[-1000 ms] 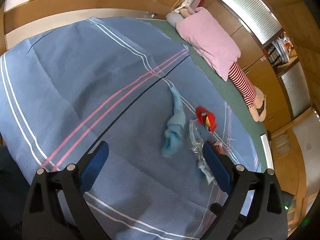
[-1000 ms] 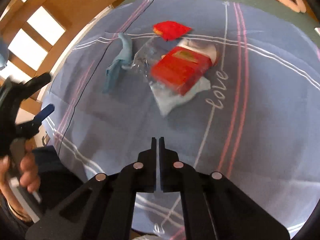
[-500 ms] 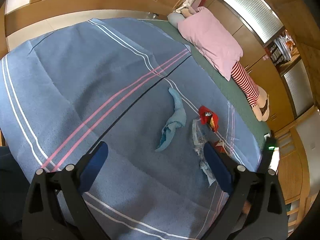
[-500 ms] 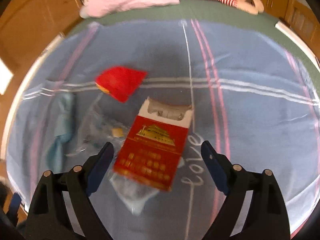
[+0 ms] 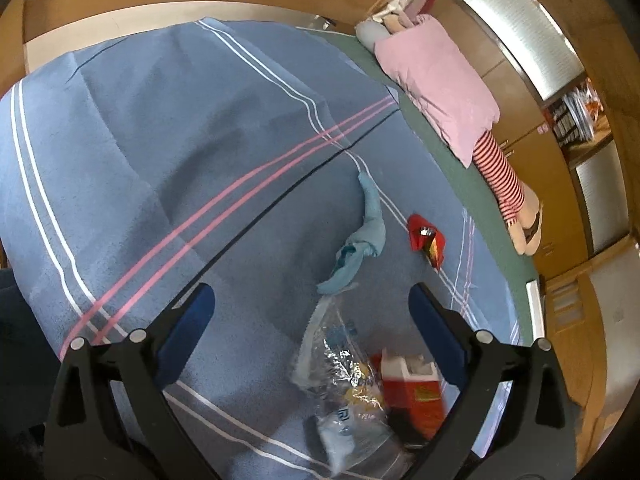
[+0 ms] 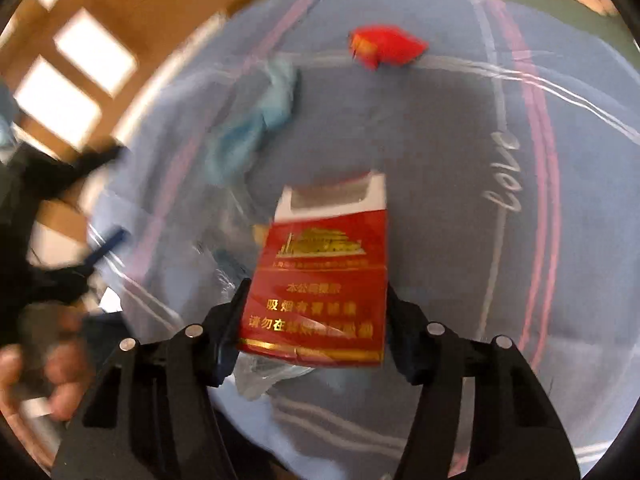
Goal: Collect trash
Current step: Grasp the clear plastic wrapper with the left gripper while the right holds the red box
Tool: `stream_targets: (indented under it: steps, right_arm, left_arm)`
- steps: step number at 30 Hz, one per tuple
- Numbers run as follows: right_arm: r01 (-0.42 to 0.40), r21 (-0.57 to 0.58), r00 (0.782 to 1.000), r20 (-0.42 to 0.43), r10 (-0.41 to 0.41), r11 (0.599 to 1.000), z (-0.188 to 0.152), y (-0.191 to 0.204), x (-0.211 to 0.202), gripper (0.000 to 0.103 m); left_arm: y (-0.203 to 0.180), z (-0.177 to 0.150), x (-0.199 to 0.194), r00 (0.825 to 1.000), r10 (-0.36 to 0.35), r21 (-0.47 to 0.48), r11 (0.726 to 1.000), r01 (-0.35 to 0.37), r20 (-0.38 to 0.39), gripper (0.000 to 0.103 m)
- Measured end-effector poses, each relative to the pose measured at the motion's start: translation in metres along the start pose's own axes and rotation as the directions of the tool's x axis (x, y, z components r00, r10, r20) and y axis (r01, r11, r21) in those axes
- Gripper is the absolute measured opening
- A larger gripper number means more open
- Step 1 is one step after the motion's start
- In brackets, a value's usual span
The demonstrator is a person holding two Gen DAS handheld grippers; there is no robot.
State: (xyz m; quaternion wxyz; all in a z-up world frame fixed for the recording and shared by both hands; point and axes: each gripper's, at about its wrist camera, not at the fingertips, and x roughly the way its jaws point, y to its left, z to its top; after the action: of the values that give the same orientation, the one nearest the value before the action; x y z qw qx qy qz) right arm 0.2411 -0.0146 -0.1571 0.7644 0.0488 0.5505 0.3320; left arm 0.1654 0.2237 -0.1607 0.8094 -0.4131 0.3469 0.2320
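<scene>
1. Red cigarette pack sits between the right tongs, long axis running straight out along the fingers. Its open white top points away from the tongs; its gold-edged bottom end is nearest the wrist camera.
2. Right tongs are part-way open and closing. Both pads stand right at the pack's long edges; the frame is blurred, so I cannot tell whether they already press on it.
3. Under and to the left of the pack lies a crumpled clear plastic wrapper; part of it pokes out below the pack's bottom edge, between the fingers.
4. Beyond the right tongs, further out on the blue striped bedspread: a blue cloth scrap up and left, a red snack wrapper straight ahead past the pack.
5. Left tongs are wide open, holding nothing, above the bedspread. In the left wrist view the cigarette pack lies low between the fingers, close against the right-hand pad, with the clear plastic wrapper beside it toward the middle.
6. Ahead of the left tongs: the blue cloth scrap, long and bent, and the red snack wrapper to its right.
</scene>
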Motion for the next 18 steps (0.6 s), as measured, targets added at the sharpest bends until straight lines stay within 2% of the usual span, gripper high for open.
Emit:
stream_targets:
  steps: [2, 4, 7, 11, 16, 18]
  right_arm:
    - [0.039, 0.081, 0.995, 0.085, -0.046, 0.996, -0.004, -0.018, -0.023, 0.056]
    - [0.073, 0.156, 0.989, 0.118, -0.092, 0.985, -0.015, -0.036, -0.037, 0.054]
    - [0.139, 0.207, 0.981, 0.104, -0.163, 0.968, -0.027, -0.048, -0.040, 0.051]
    - [0.251, 0.224, 0.964, 0.034, -0.264, 0.942, -0.040, -0.063, -0.032, 0.049]
    - [0.241, 0.278, 0.965, 0.030, -0.259, 0.930, -0.058, -0.067, -0.042, 0.050]
    - [0.220, 0.309, 0.966, 0.066, -0.252, 0.925, -0.064, -0.064, -0.054, 0.051]
  left_arm:
    - [-0.007, -0.002, 0.005, 1.000, 0.013, 0.039, 0.999, -0.012, -0.021, 0.097]
    - [-0.015, -0.007, 0.012, 0.998, 0.025, 0.090, 0.996, -0.020, -0.061, 0.098]
    - [-0.027, -0.015, 0.023, 0.993, 0.050, 0.173, 0.984, -0.031, -0.109, 0.098]
    - [-0.035, -0.020, 0.026, 0.991, 0.065, 0.222, 0.974, -0.038, -0.118, 0.098]
    - [-0.031, -0.019, 0.029, 0.989, 0.064, 0.192, 0.981, -0.037, -0.134, 0.098]
    - [-0.030, -0.020, 0.031, 0.988, 0.060, 0.191, 0.981, -0.032, -0.145, 0.098]
